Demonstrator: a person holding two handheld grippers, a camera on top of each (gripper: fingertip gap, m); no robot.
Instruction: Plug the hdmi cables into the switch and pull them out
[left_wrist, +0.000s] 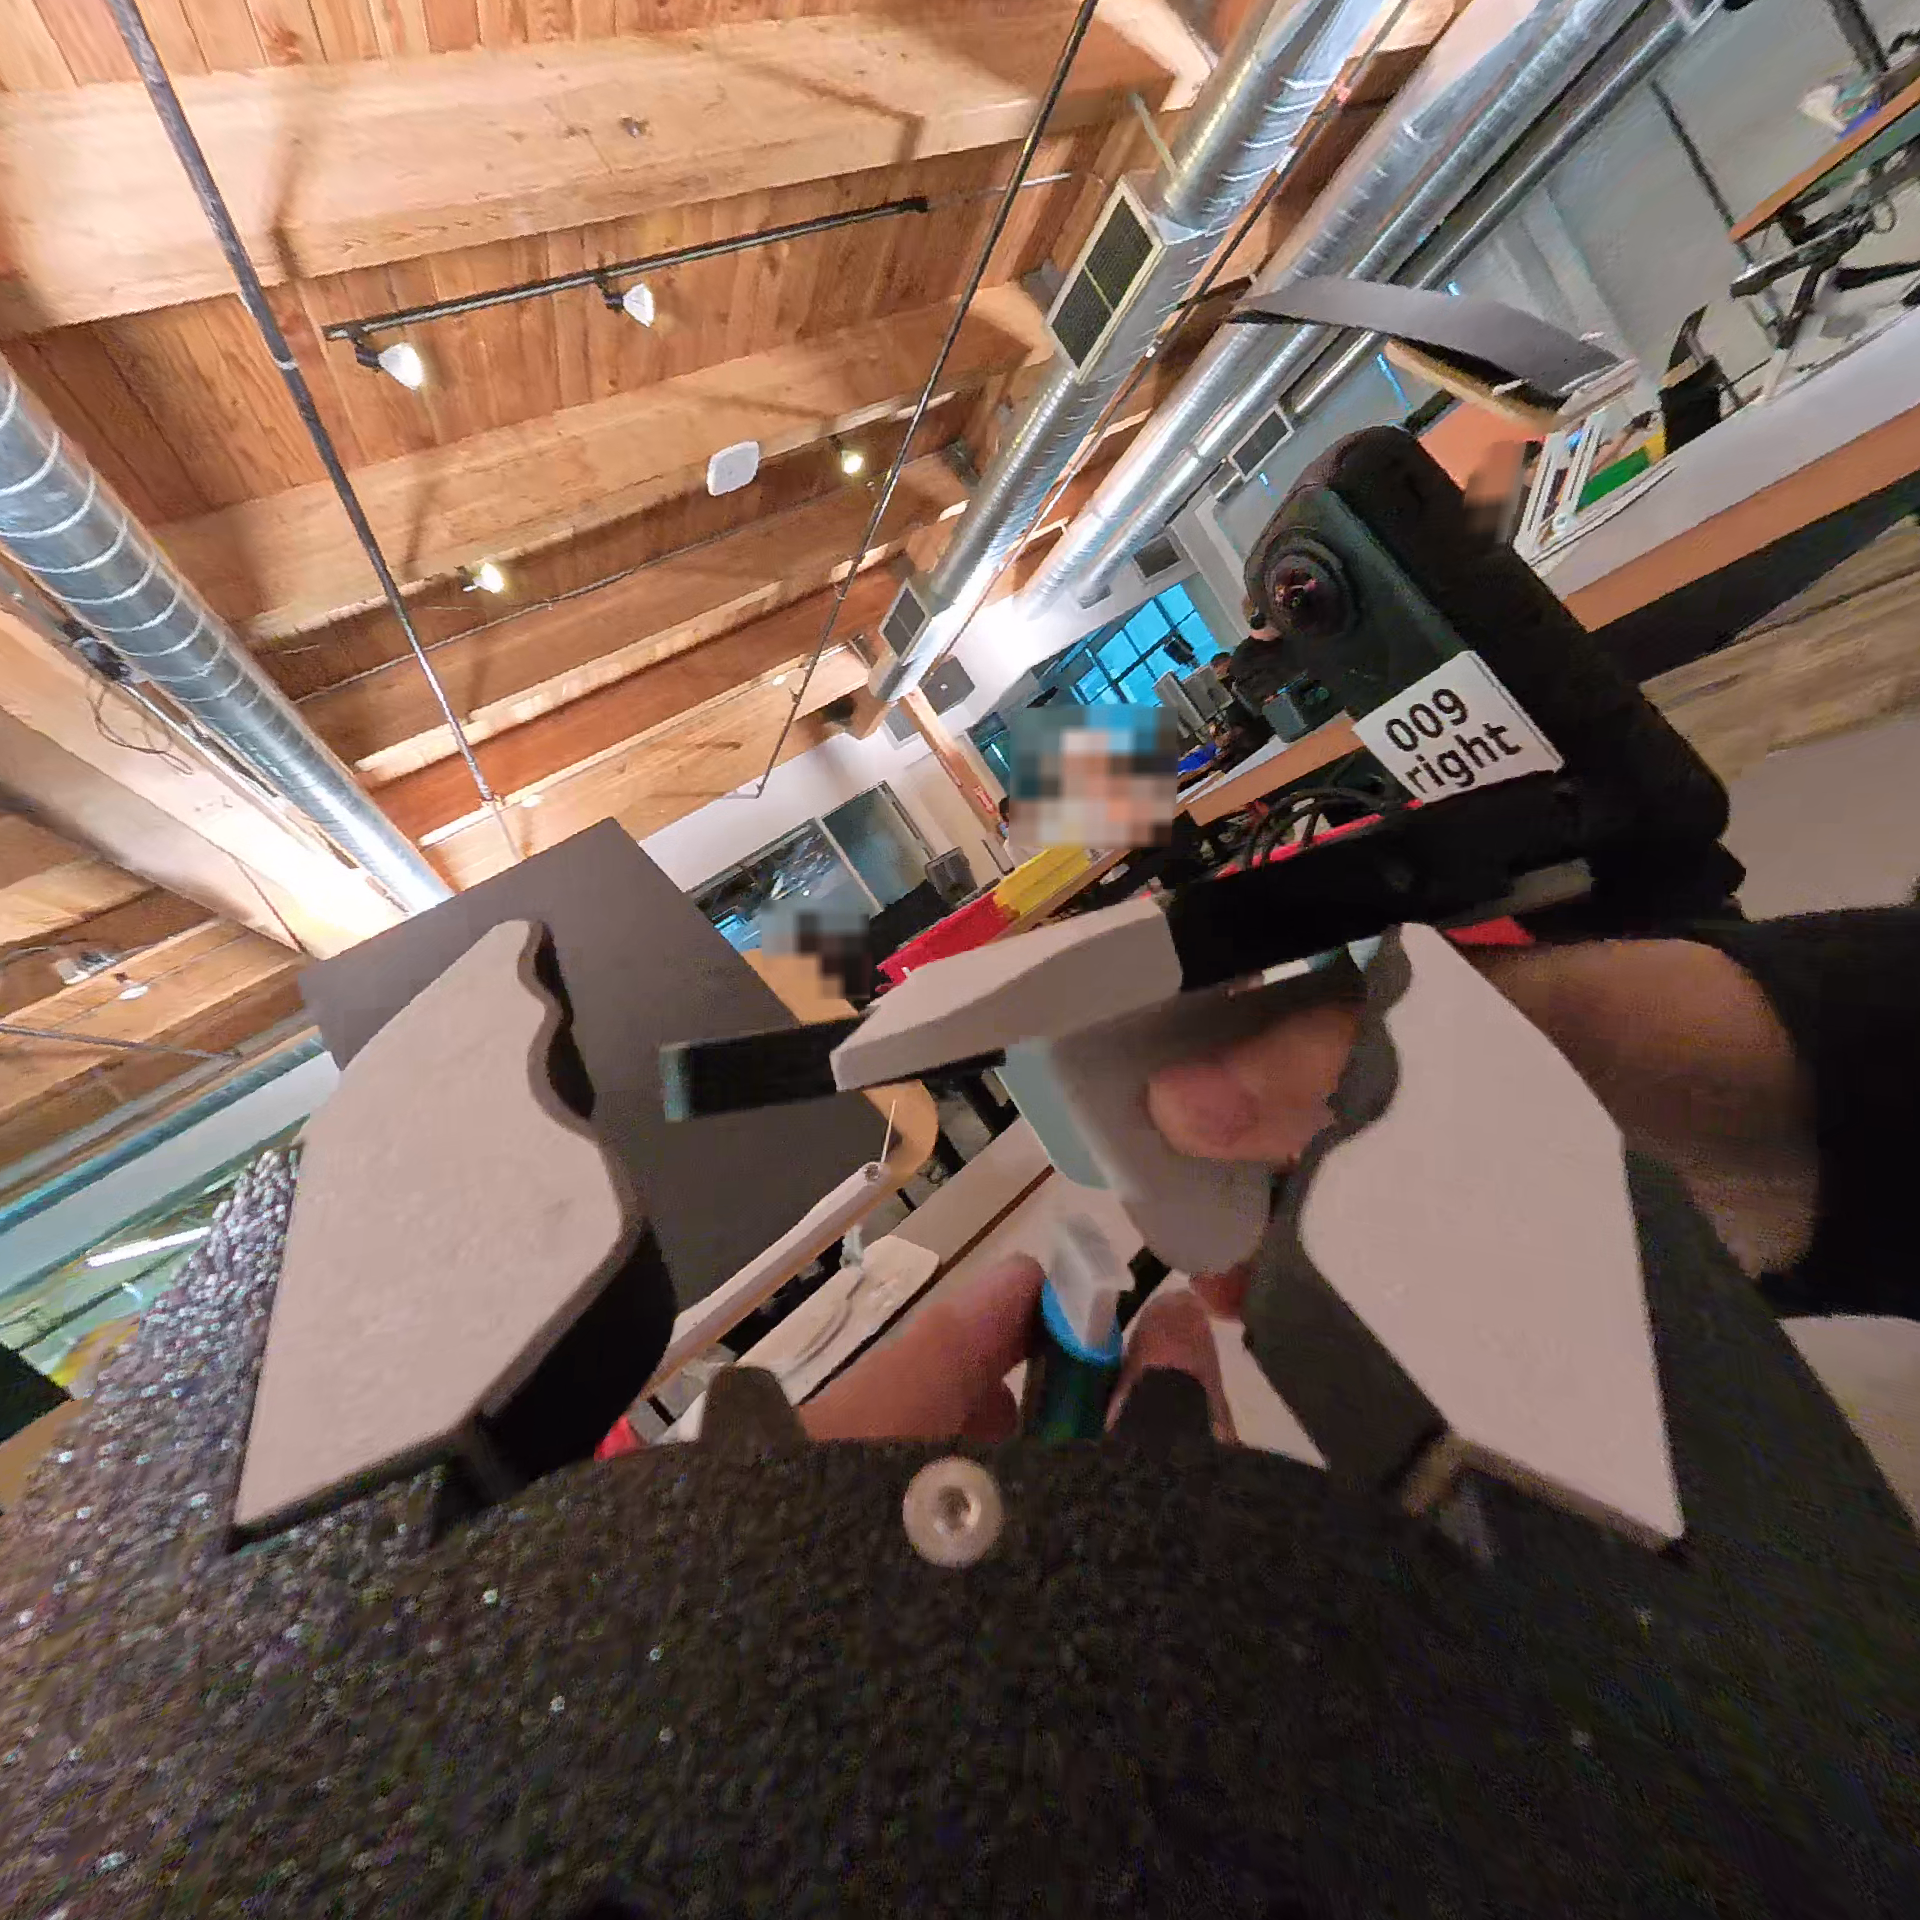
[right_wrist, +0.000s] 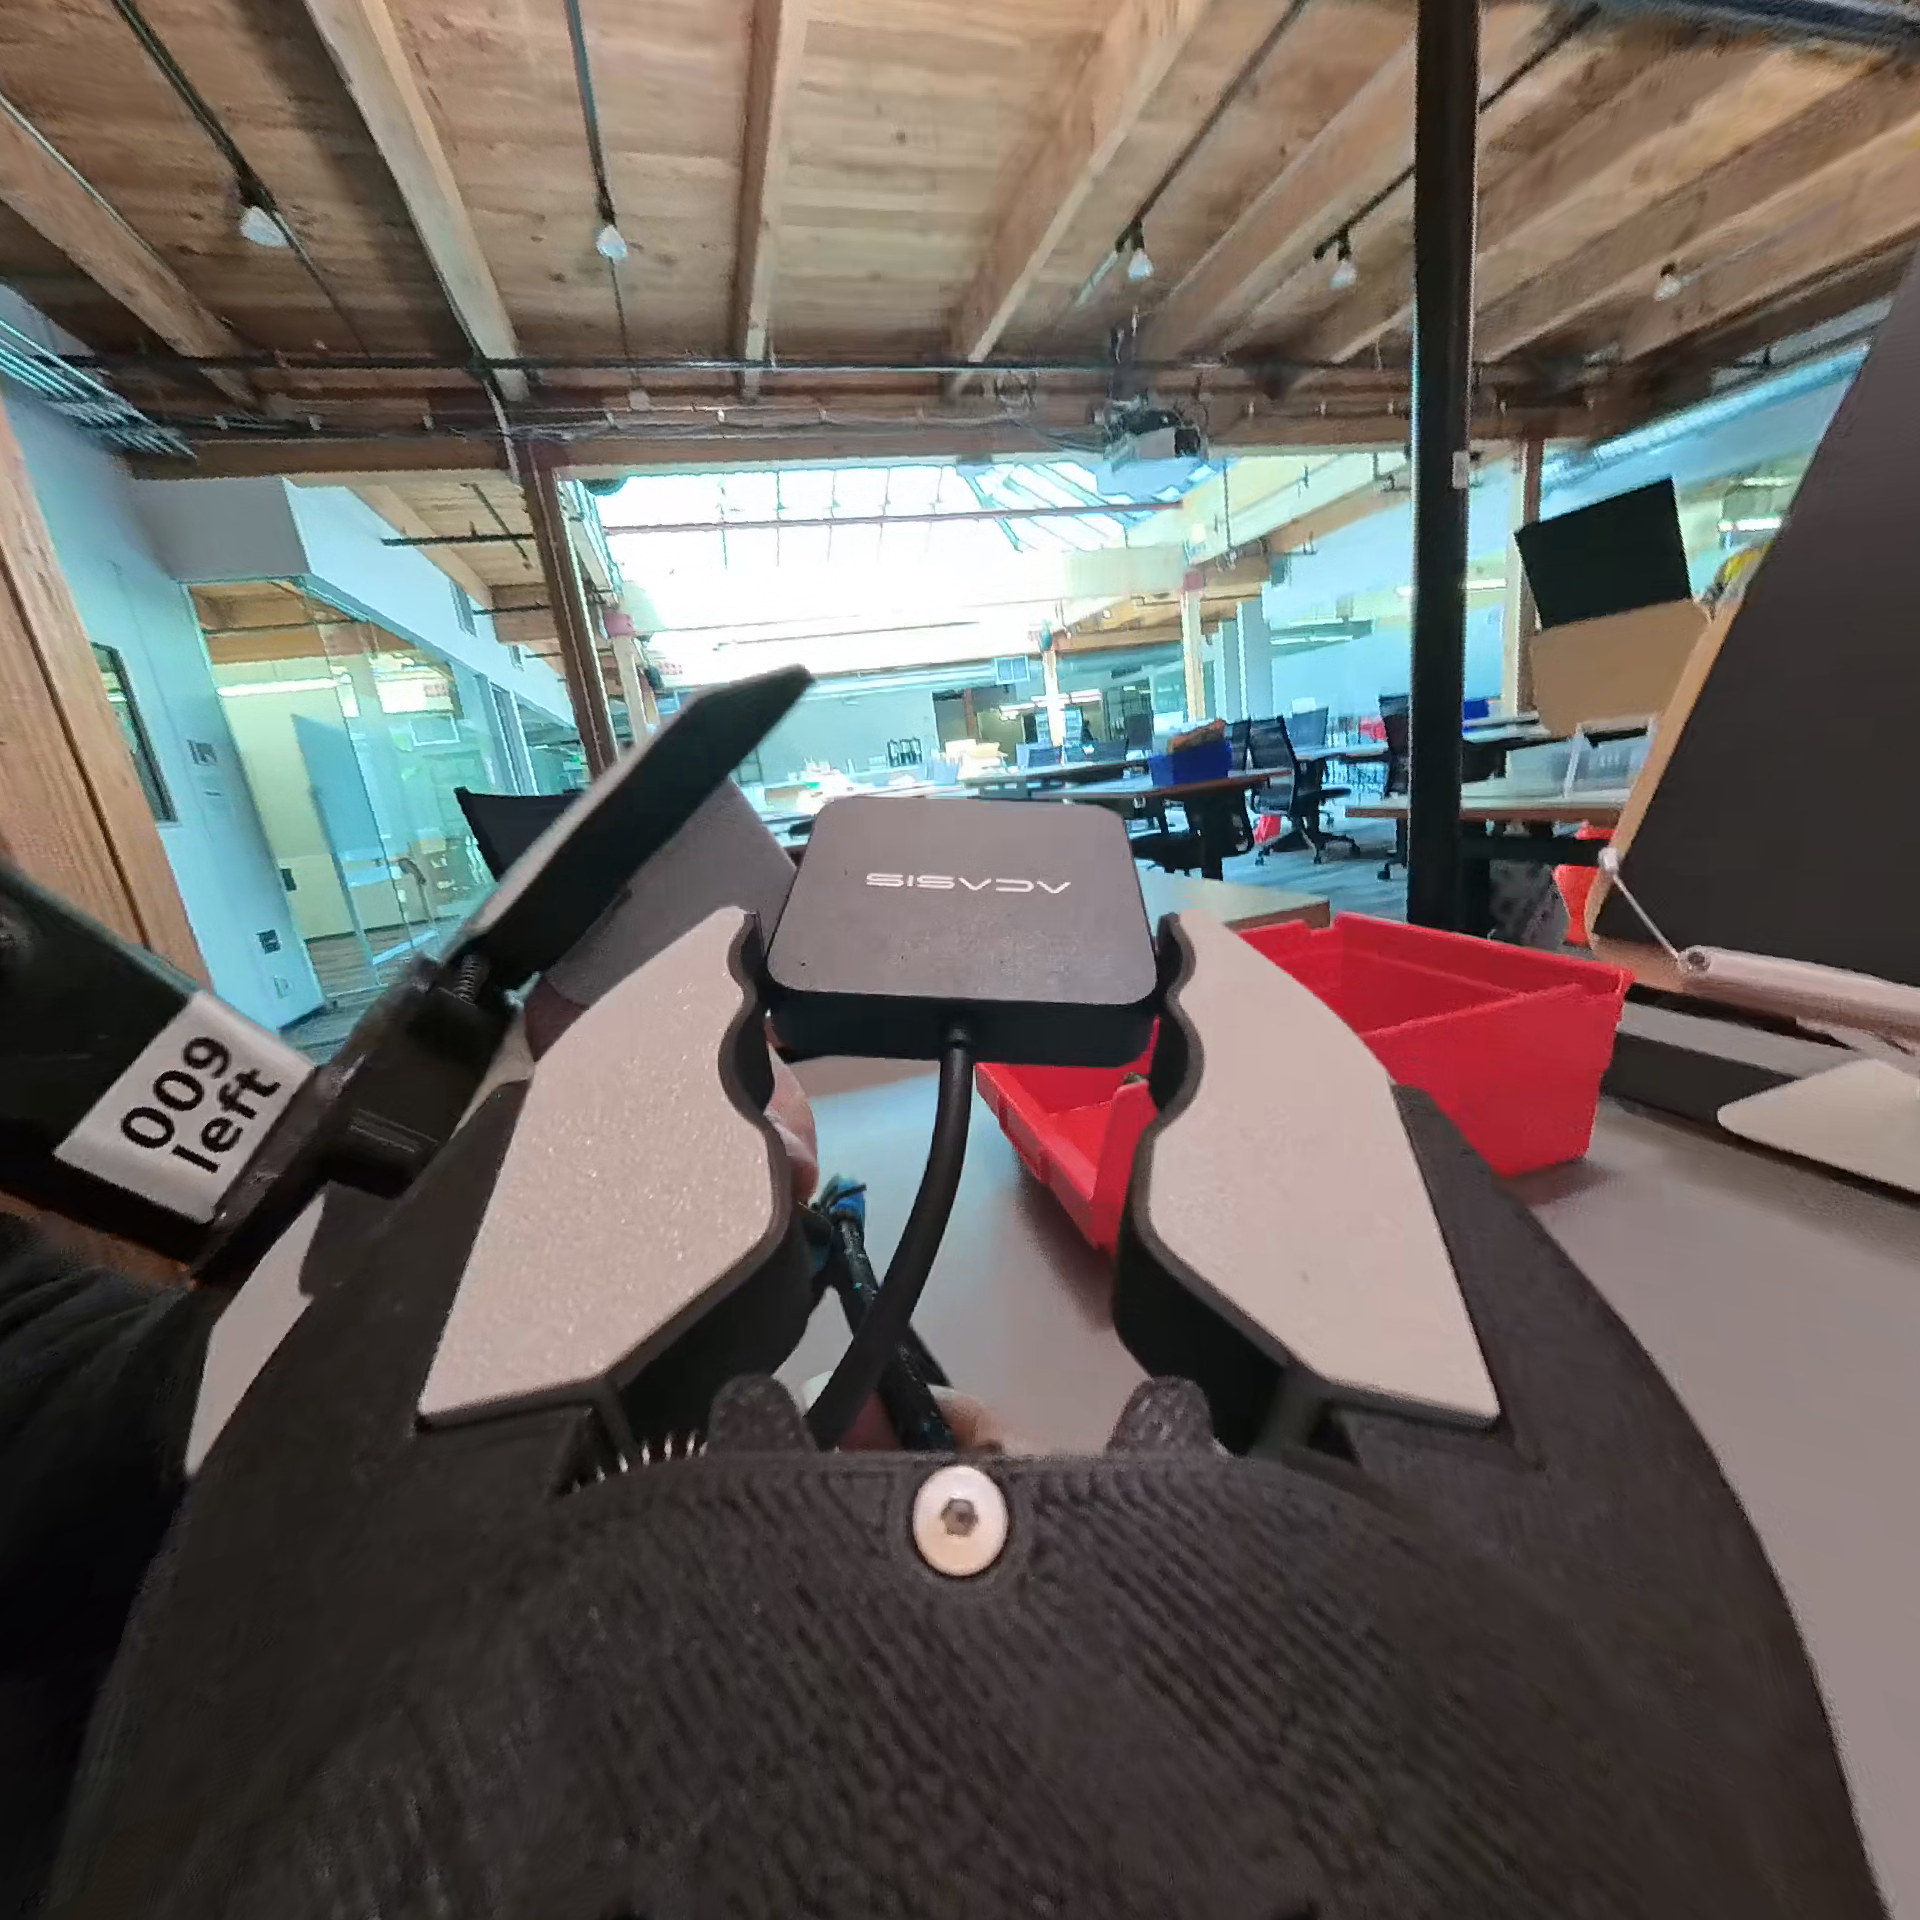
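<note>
Over the grey bench the switch is pinched by the right gripper, whose grip should be kept level while the left gripper, fingers spread, is brought to a cable.

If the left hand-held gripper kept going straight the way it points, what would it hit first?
Probably the right hand-held gripper, which crosses between its open fingers holding the switch; depth is unclear.

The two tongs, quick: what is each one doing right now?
Left tongs: open, gripping nothing.
Right tongs: closed on the black switch box, held up off the table.
</note>
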